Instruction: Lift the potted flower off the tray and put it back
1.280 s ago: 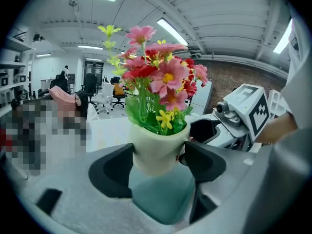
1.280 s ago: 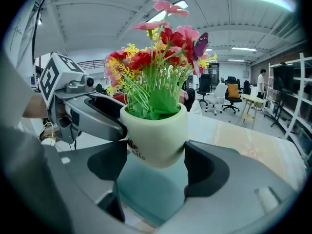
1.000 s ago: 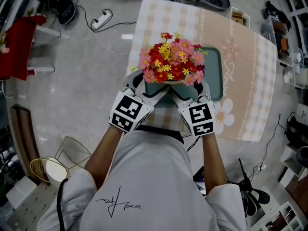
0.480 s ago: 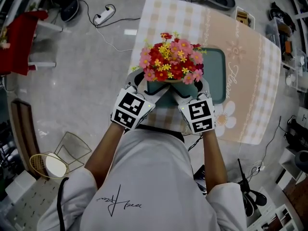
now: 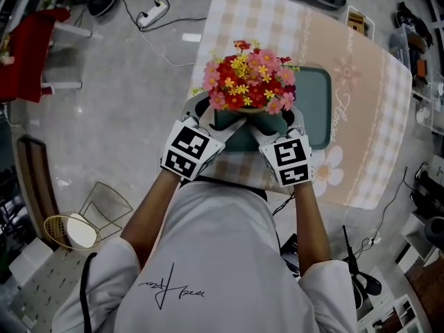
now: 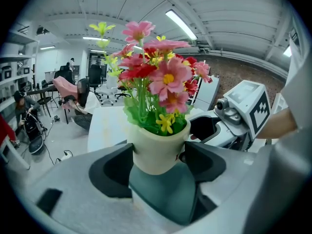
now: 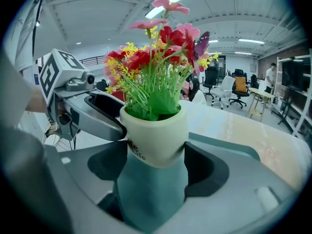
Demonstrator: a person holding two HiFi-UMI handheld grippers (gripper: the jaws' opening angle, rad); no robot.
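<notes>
A cream pot [image 6: 156, 150] of red, pink and yellow flowers [image 5: 248, 82] is clamped from both sides over the near left part of the dark green tray [image 5: 316, 109]. My left gripper [image 5: 216, 121] is shut on the pot's left side, my right gripper [image 5: 272, 125] on its right side. In the left gripper view the jaws of the left gripper [image 6: 157, 165] press the pot's wall, with green tray below. The right gripper view shows the same for the right gripper [image 7: 157, 168] and the pot [image 7: 156, 135]. Whether the pot's base touches the tray is hidden.
The tray lies on a table with a beige checked cloth [image 5: 361, 137]. A power strip and cable [image 5: 154, 12] lie on the floor at the far left, a wire basket [image 5: 104, 210] at the near left. Shelves and clutter line the right edge.
Both grippers stay clamped on the pot. The pot and grippers have shifted slightly away from me over the tray, and the head view has moved a little.
</notes>
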